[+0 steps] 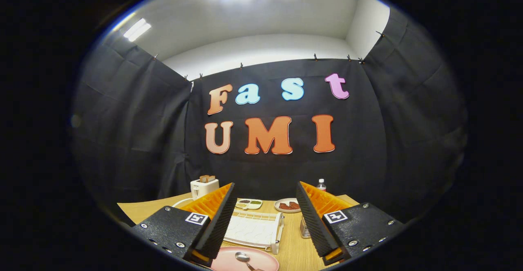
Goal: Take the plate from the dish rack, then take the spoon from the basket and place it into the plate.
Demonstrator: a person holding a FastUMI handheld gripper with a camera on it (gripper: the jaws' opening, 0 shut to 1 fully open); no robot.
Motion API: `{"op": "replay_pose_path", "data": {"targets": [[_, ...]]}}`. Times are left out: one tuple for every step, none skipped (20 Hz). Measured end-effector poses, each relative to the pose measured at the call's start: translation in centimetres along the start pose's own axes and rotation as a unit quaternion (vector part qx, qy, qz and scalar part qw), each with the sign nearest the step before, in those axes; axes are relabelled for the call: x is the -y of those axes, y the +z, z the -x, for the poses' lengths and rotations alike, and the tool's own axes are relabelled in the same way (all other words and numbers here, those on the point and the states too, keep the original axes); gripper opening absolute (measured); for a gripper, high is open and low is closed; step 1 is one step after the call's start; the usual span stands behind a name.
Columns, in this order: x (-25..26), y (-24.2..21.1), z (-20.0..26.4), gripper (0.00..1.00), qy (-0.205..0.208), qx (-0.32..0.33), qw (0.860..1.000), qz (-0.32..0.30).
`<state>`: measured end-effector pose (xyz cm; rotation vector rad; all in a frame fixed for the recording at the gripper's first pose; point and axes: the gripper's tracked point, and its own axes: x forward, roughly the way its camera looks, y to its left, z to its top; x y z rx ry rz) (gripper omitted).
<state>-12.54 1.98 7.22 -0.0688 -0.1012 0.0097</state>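
A pink plate (250, 259) lies flat on the wooden table (292, 242), low between my fingers and close to me. A metal spoon (244, 258) rests in the plate, bowl up and handle pointing toward me. Just beyond the plate stands the white dish rack (255, 230), with no dishes in it. A small metal basket (304, 229) sits beside the rack, partly hidden by one finger. My gripper (265, 199) hangs above the table, open, with nothing between its fingers.
A white toaster (204, 187) with bread slices stands at the back. Near the booth's wall are a white two-part dish (249, 204) with sauces, a small plate of dark food (287, 205) and a water bottle (321, 184).
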Motion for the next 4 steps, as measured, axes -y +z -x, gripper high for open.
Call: {"op": "replay_pose_path", "data": {"targets": [[0.18, 0.13, 0.00, 0.87, -0.003, 0.002, 1.000, 0.008], [0.24, 0.31, -0.05, 0.87, -0.007, 0.005, 1.000, 0.014], [0.24, 0.58, -0.07, 0.87, -0.009, 0.009, 1.000, 0.020], [-0.05, 0.73, -0.05, 0.87, -0.009, 0.013, 1.000, 0.024]]}}
